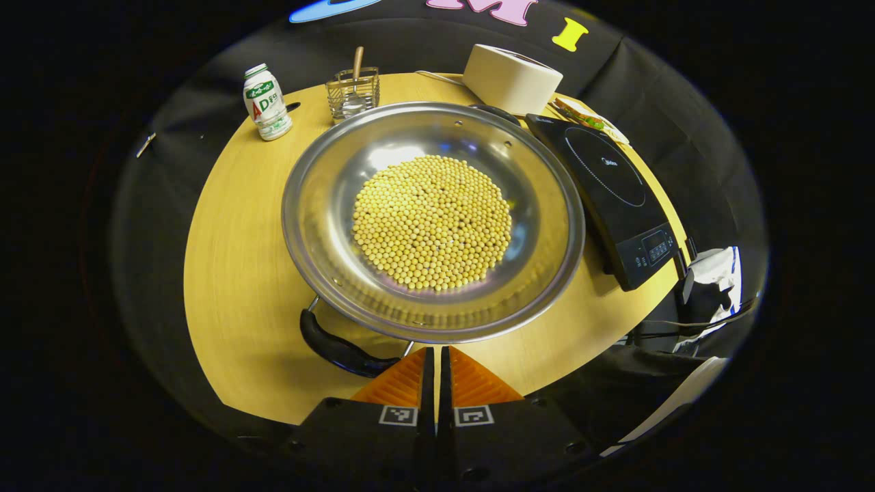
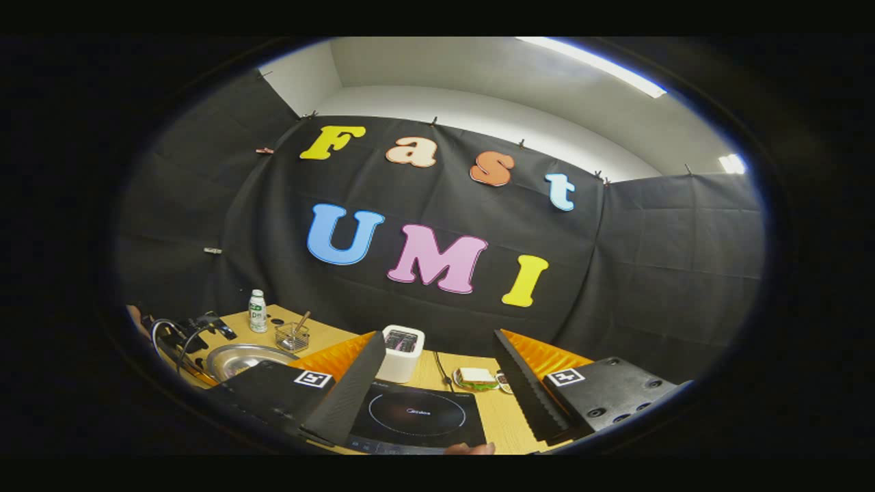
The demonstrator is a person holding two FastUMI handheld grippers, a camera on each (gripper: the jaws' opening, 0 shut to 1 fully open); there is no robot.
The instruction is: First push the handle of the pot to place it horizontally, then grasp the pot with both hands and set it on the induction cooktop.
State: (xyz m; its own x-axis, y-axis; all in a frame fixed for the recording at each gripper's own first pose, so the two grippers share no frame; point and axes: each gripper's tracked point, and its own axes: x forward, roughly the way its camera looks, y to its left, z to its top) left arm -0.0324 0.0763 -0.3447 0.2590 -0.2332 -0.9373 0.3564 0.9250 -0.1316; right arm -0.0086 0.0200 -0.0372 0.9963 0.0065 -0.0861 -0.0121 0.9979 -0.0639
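Note:
A wide steel pot [image 1: 328, 205] with a layer of yellow beans [image 1: 432, 222] sits mid-table. Its near black handle [image 1: 338, 348] lies low against the rim, down to the left of my left gripper [image 1: 435, 355], which is shut with nothing between its fingers, just at the pot's near rim. A second handle [image 1: 493, 111] shows at the far rim. The black induction cooktop [image 1: 605, 184] lies right of the pot. My right gripper [image 2: 437, 342] is open, raised over the cooktop [image 2: 417, 413], with the pot [image 2: 239, 359] off to its left.
A small white bottle [image 1: 265, 102] and a wire holder with a spoon [image 1: 353, 92] stand at the table's far left. A white toaster [image 1: 511, 76] and a sandwich [image 1: 581, 116] lie behind the cooktop. The other gripper and a hand [image 2: 184, 335] show beside the pot.

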